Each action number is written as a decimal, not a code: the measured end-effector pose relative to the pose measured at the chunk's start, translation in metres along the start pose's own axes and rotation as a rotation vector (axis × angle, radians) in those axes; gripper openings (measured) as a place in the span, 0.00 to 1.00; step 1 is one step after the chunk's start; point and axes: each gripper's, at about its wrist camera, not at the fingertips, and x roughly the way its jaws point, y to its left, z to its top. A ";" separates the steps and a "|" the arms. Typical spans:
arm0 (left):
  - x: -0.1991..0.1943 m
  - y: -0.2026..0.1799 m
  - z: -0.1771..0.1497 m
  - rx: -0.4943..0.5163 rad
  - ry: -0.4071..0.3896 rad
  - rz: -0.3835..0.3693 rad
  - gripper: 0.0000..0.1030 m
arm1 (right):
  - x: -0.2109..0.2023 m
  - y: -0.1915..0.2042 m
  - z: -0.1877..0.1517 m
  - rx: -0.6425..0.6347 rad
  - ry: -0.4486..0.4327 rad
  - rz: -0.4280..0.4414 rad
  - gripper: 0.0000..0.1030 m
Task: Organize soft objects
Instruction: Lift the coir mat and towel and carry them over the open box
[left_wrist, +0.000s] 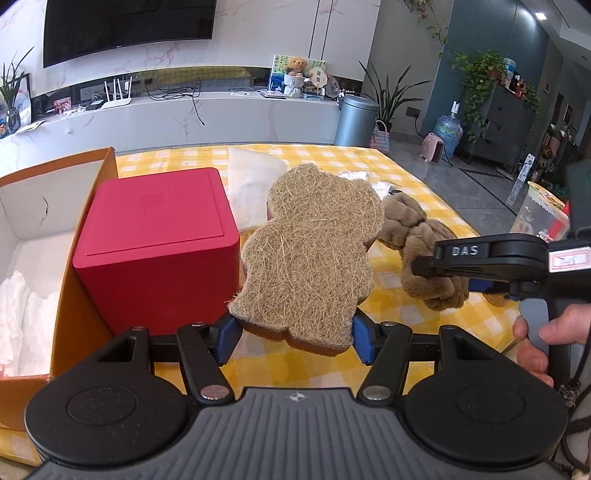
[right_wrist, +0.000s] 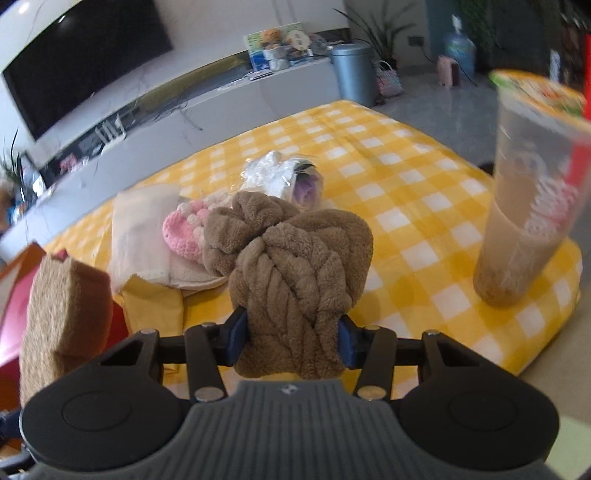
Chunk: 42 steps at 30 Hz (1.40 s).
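My left gripper (left_wrist: 293, 334) is shut on a bear-shaped brown fibre sponge (left_wrist: 310, 251) and holds it above the yellow checked tablecloth (left_wrist: 406, 321), beside a red cube box (left_wrist: 159, 243). The sponge also shows at the left of the right wrist view (right_wrist: 62, 325). My right gripper (right_wrist: 291, 343) is shut on a brown knotted plush (right_wrist: 295, 273) and lifts it over the table; it also shows in the left wrist view (left_wrist: 421, 266) gripping the plush (left_wrist: 424, 236). An open orange box (left_wrist: 55, 206) holding white soft items stands at the left.
On the cloth lie a pink crocheted piece (right_wrist: 184, 229), a folded white cloth (right_wrist: 140, 229), and a wrapped white and purple bundle (right_wrist: 284, 177). A cup of milk tea (right_wrist: 524, 206) stands at the right near the table edge.
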 end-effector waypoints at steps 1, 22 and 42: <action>-0.001 -0.001 0.001 0.002 -0.002 0.002 0.68 | -0.002 -0.003 -0.001 0.022 -0.001 0.007 0.47; -0.058 0.014 0.032 -0.049 -0.149 -0.031 0.67 | -0.106 0.036 -0.021 0.034 -0.177 0.166 0.47; -0.154 0.103 0.052 -0.153 -0.314 0.140 0.67 | -0.205 0.191 -0.031 -0.186 -0.259 0.386 0.47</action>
